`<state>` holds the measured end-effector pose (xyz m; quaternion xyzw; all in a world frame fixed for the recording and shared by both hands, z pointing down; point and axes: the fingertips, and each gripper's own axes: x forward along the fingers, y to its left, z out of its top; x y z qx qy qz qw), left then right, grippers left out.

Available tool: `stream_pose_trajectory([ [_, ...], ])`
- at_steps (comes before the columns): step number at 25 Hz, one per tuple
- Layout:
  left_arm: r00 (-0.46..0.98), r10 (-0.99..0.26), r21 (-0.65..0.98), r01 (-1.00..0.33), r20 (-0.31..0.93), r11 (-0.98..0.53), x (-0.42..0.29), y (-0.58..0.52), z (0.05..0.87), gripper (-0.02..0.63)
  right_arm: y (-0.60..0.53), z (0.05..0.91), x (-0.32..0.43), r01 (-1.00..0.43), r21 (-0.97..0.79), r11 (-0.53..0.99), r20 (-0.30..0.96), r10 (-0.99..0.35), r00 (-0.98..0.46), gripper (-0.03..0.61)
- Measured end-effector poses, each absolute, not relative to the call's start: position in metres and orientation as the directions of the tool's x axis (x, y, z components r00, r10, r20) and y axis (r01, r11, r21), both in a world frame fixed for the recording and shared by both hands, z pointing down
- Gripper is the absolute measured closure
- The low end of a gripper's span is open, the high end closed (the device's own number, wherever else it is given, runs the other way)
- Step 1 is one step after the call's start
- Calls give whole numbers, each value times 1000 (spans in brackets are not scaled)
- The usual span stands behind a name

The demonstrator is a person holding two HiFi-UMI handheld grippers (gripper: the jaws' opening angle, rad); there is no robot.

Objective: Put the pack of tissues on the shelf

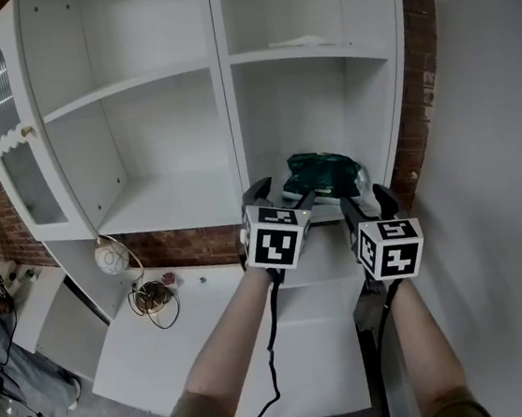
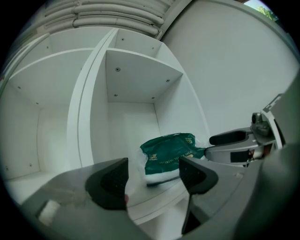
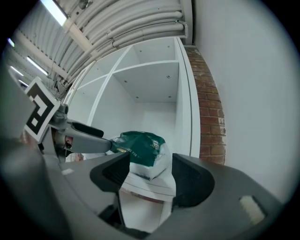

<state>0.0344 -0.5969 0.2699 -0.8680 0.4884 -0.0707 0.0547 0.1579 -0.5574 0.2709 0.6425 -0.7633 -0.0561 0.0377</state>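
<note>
Head view showed the green pack of tissues (image 1: 325, 174) lying on the lower right shelf (image 2: 156, 194) of the white cabinet (image 1: 224, 85), near the front edge. It looked placed. The sensible finish, I thought, was to draw both grippers straight back with jaws wide, so nothing snagged the wrapper. Both forearms reached forward side by side. The left gripper (image 1: 281, 196) and right gripper (image 1: 366, 201) sat just before the pack, jaws spread and holding nothing.
</note>
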Motion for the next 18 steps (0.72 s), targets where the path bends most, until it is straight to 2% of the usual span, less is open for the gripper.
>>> stream_pose_trajectory([
  [9, 533, -846, -152, -834, 31, -531, 34, -580, 258, 258, -539, 247, 159, -980, 124, 157, -105, -980, -170, 293],
  [18, 539, -835, -100, -842, -110, -530, 15, -525, 237, 258, -488, 234, 149, -979, 100, 180, -213, -957, -197, 313],
])
